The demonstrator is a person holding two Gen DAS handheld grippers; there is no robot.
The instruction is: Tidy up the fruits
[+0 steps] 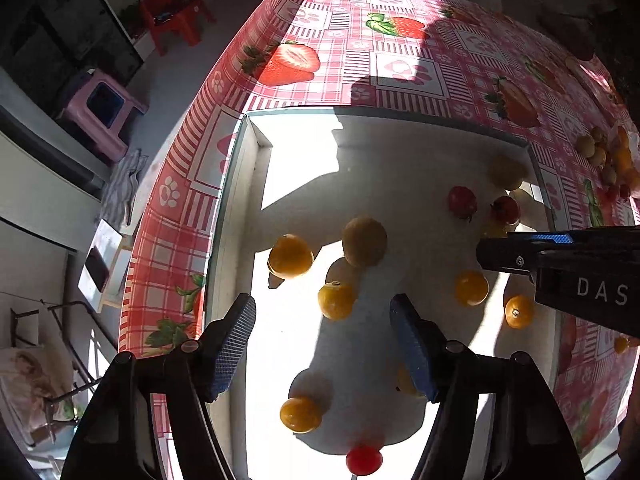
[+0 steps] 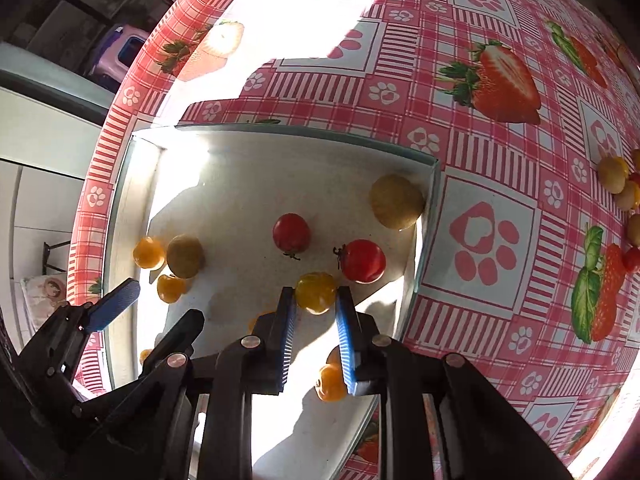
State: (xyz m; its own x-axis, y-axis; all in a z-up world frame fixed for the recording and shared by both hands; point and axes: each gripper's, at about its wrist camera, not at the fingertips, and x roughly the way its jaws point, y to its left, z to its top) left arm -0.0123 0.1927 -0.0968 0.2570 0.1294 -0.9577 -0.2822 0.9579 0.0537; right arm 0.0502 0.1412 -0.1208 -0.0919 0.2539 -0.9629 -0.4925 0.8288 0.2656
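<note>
Right wrist view: right gripper (image 2: 316,312) pinches yellow cherry tomato (image 2: 315,292) over white tray (image 2: 424,240) (likely for dropping among sorted fruit) | left gripper (image 1: 322,344) gapes wide, empty, over tray | loose fruit pile (image 2: 620,196) waits on tablecloth (image 2: 480,128).

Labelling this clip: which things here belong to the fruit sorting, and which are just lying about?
Job: white tray; yellow fruit between right gripper fingers; red tomatoes; loose fruit pile; left gripper.
Lying about: strawberry tablecloth; pink stool.
</note>
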